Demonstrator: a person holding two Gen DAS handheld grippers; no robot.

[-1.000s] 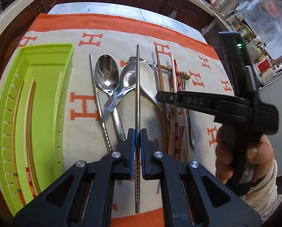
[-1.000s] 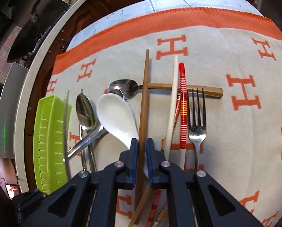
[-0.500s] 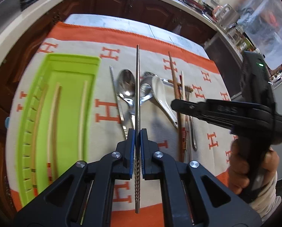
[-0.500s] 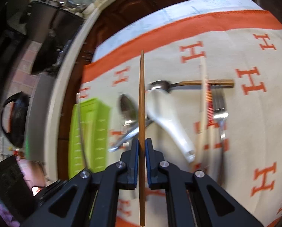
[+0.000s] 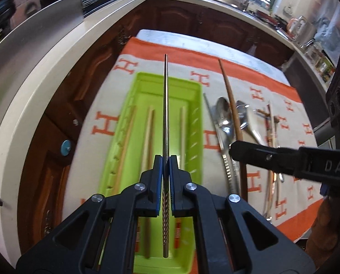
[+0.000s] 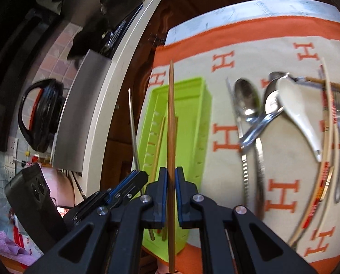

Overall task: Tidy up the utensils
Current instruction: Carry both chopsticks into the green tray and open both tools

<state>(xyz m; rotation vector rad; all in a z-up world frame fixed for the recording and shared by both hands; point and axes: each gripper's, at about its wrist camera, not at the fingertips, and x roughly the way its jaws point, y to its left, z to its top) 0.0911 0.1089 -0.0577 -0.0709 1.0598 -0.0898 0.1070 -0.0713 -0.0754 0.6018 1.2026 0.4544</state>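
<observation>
My left gripper (image 5: 166, 159) is shut on a metal chopstick (image 5: 165, 114), held lengthwise above the green tray (image 5: 192, 86), which holds three light chopsticks. My right gripper (image 6: 171, 171) is shut on a brown wooden chopstick (image 6: 170, 114), also held in the air over the green tray (image 6: 199, 123). In the left wrist view the right gripper's finger (image 5: 261, 154) reaches in from the right with the wooden chopstick (image 5: 230, 105) over the spoons. In the right wrist view the left gripper (image 6: 133, 180) and its metal chopstick (image 6: 133, 123) sit just to the left.
On the orange-and-cream cloth (image 6: 284, 52) right of the tray lie metal spoons (image 6: 247, 100), a white ceramic spoon (image 6: 299, 111), a fork (image 6: 339, 137), and several more chopsticks (image 6: 325, 159). A counter edge (image 5: 44, 86) curves along the left.
Both grippers lifted their chopsticks off the cloth and carried them left, from above the spoons to above the green tray.
</observation>
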